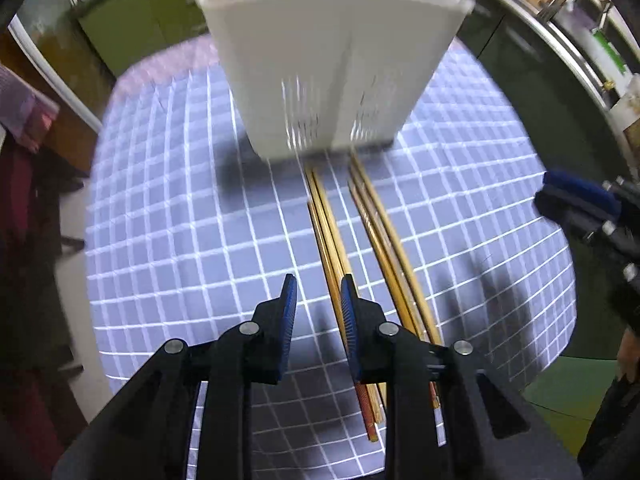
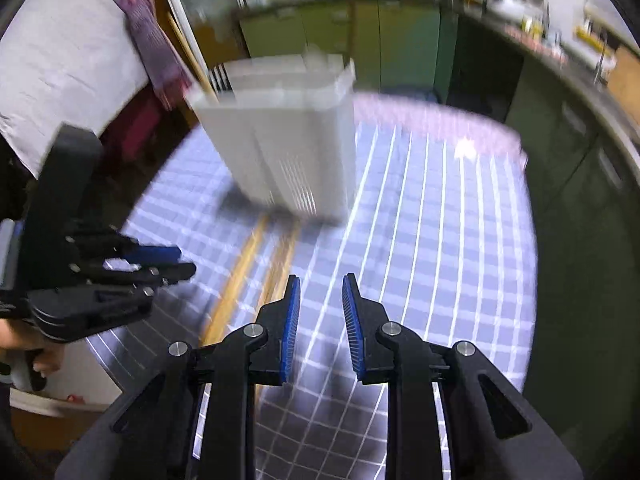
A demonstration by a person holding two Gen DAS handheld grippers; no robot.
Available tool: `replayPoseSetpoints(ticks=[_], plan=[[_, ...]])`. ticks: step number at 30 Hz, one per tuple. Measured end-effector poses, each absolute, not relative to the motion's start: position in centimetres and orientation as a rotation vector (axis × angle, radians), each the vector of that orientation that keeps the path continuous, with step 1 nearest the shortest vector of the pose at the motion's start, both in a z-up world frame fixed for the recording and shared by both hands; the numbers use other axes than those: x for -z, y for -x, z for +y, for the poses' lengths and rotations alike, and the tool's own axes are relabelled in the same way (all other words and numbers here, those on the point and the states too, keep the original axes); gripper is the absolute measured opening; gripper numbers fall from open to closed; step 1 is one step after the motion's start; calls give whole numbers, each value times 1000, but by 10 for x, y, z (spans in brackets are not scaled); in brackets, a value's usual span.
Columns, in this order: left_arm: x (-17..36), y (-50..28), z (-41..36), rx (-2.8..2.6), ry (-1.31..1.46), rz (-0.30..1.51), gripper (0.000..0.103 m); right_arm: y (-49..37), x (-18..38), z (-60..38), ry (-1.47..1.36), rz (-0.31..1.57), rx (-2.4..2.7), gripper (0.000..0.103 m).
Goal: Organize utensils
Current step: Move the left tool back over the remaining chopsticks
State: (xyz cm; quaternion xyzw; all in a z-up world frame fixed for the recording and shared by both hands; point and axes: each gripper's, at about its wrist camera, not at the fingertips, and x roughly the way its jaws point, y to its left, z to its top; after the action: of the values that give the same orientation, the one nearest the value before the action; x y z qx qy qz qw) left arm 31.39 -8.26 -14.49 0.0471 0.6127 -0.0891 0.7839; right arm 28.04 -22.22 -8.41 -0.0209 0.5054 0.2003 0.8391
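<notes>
left wrist view: the left gripper (image 1: 318, 286) hovers with fingers narrowly apart, holding nothing, just in front of the white holder (image 1: 332, 68) on the checked tablecloth (image 1: 180, 220). chopsticks (image 1: 360, 232) lie before the holder. the right gripper (image 2: 320, 286) is likewise narrow and empty.

I found no readable text, label, brand or number in either wrist view; both were motion-blurred, and the distant bottles and jars were too small to read.
</notes>
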Motion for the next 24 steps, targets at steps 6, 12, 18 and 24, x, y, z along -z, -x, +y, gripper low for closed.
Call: replayPoseSetpoints(ticks=[6, 12, 18, 24], plan=[[169, -328, -90, 155, -95, 1391, 22, -282, 112, -224, 29, 1126, -434, 22], [189, -334, -94, 139, -75, 1465, 22, -289, 116, -227, 10, 1131, -445, 22], [195, -338, -101, 126, -89, 1476, 22, -287, 121, -225, 12, 1146, -453, 22], [196, -335, -97, 117, -77, 1482, 22, -286, 124, -222, 14, 1148, -462, 27]])
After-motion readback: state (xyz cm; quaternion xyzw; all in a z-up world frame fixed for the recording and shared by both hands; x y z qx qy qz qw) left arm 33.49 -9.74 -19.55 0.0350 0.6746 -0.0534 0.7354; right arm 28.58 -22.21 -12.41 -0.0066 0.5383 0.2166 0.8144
